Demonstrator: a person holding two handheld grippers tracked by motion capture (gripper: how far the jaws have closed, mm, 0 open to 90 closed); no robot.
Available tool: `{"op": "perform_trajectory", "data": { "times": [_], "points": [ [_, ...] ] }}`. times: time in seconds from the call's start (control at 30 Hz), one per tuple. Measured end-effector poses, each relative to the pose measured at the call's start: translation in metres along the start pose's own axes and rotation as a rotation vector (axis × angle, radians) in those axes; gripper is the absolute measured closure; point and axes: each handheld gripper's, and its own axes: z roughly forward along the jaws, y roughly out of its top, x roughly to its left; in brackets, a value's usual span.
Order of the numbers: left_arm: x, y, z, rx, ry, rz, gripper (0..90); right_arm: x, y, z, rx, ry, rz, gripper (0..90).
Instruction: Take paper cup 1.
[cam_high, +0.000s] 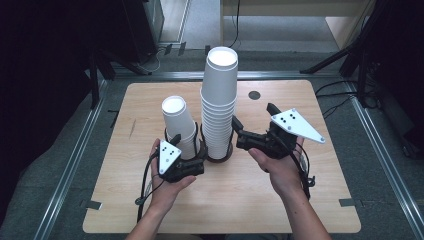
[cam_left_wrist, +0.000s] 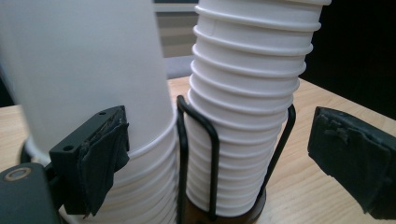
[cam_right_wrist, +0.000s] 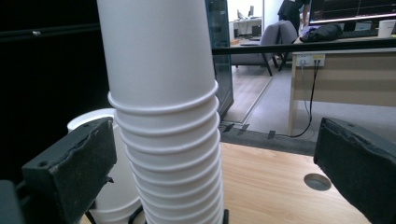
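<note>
High view: two stacks of upturned white paper cups stand in black wire holders mid-table — the tall stack (cam_high: 219, 105) beside the short stack (cam_high: 179, 124). The left gripper (cam_high: 192, 150) stands open around the holders' (cam_left_wrist: 212, 158) base, gripping nothing. The right gripper (cam_high: 236, 131), jaws wide, faces the tall stack. Best, I'd say, to pinch one top cup squarely and lift straight — a skewed pull could topple the column.

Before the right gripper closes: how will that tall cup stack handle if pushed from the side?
The tall cup stack likely tips easily: it rises far above its black wire holder, which only fences the bottom cups. It looks like thin white paper, so probably light and easy to dent under the right gripper. The nested rims look loose; the top cup may lift off alone.
</note>
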Motion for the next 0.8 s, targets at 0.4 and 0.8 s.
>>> {"op": "perform_trajectory", "data": {
  "times": [0.4, 0.8],
  "points": [
    [-0.021, 0.018, 0.027, -0.031, 0.04, -0.009, 5.5, 0.01, 0.016, 0.02, -0.005, 0.012, 0.022, 0.0],
    [-0.03, 0.023, 0.047, -0.044, 0.087, -0.025, 5.5, 0.024, 0.024, 0.044, 0.021, 0.028, 0.002, 0.0]
  ]
}}
